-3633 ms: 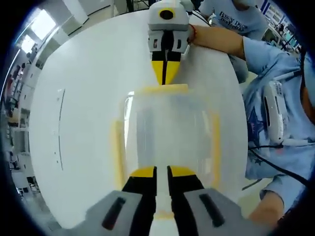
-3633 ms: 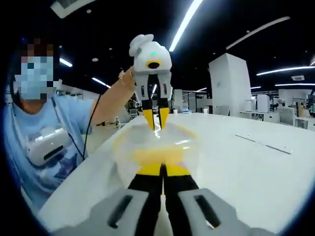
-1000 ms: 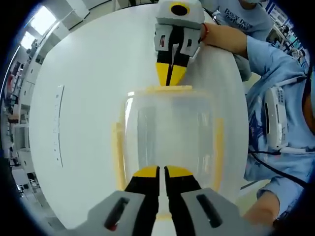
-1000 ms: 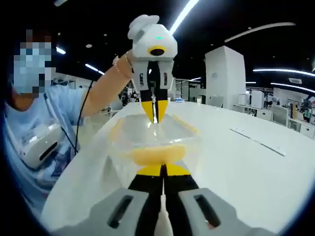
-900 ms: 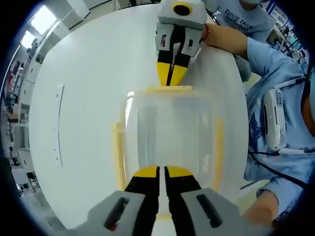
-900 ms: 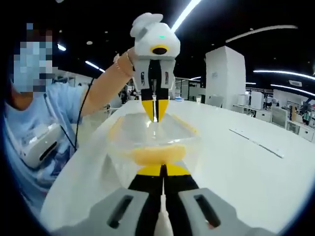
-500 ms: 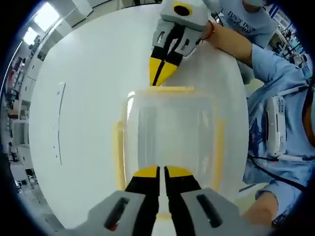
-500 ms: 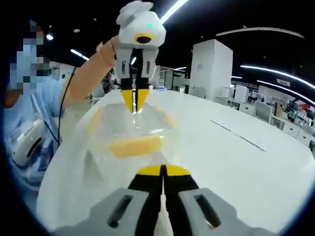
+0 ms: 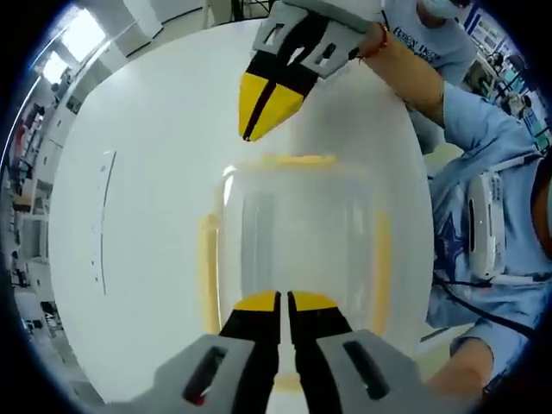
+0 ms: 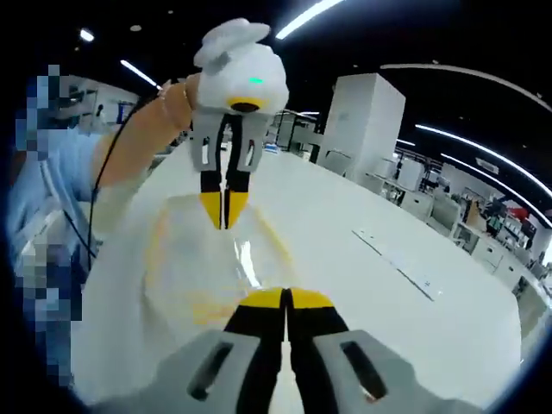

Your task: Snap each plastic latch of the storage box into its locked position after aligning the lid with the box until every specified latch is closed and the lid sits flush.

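A broad white counter (image 9: 147, 172) carries a clear storage box (image 9: 297, 250) with yellow latches. A thin strip (image 9: 102, 220) lies flat to its left, well apart.

The right gripper (image 9: 259, 108) has lifted off the far yellow latch (image 9: 297, 160) it was pressing and now hangs above the table (image 9: 147, 172), clear of the box (image 9: 293, 233). Its jaws are still together.

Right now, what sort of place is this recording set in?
Probably a large open lab or office hall: long ceiling light strips, rows of desks and equipment, and a broad white table under the clear storage box.
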Demonstrator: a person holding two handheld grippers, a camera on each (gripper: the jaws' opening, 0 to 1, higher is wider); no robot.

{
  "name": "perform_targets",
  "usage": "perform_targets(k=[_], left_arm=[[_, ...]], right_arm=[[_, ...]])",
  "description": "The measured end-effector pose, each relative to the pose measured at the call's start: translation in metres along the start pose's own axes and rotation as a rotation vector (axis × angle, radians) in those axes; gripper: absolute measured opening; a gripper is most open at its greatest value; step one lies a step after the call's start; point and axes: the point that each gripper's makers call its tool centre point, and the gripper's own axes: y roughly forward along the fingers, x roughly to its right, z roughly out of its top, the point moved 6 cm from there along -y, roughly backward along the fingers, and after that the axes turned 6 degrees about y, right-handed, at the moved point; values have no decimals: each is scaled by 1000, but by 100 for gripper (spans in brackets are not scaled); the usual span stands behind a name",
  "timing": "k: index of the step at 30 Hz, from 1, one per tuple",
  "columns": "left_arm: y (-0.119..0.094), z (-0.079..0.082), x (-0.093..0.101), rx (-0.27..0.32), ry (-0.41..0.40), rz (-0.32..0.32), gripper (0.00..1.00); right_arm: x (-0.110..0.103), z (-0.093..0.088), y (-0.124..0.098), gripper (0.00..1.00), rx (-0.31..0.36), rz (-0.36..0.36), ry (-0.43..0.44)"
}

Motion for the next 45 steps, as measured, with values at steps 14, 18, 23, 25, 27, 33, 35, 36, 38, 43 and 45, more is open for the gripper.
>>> perform_targets(k=[14, 18, 23, 25, 27, 33, 35, 36, 38, 43, 45], left_arm=[[-4, -6, -2, 116, 6, -33, 0], [-5, -12, -4, 208, -20, -74, 3], [-6, -16, -2, 275, -29, -93, 6], [-6, -17, -1, 290, -29, -87, 6], [-6, -18, -1, 298, -26, -86, 5], [-6, -28, 0, 326, -1, -65, 5], [-8, -37, -1, 340, -11, -63, 5], [-9, -42, 0, 346, -18, -61, 5], [-10, -51, 2, 357, -38, -58, 5], [-16, -78, 5, 371, -77, -23, 5], [-17, -86, 7, 380, -91, -17, 4]], right_arm=[[-35, 35, 52, 0, -203, 137, -157], [-49, 33, 69, 0, -283, 181, -196], [-52, 37, 72, 0, -304, 187, -205], [-52, 37, 72, 0, -320, 185, -206], [-53, 37, 72, 0, -344, 178, -227], [-57, 42, 74, 0, -453, 150, -350], [-59, 43, 76, 0, -474, 151, -360], [-58, 44, 77, 0, -482, 154, -361], [-57, 44, 78, 0, -496, 158, -350], [-56, 44, 78, 0, -517, 167, -330], [-56, 44, 79, 0, -522, 165, -327]])
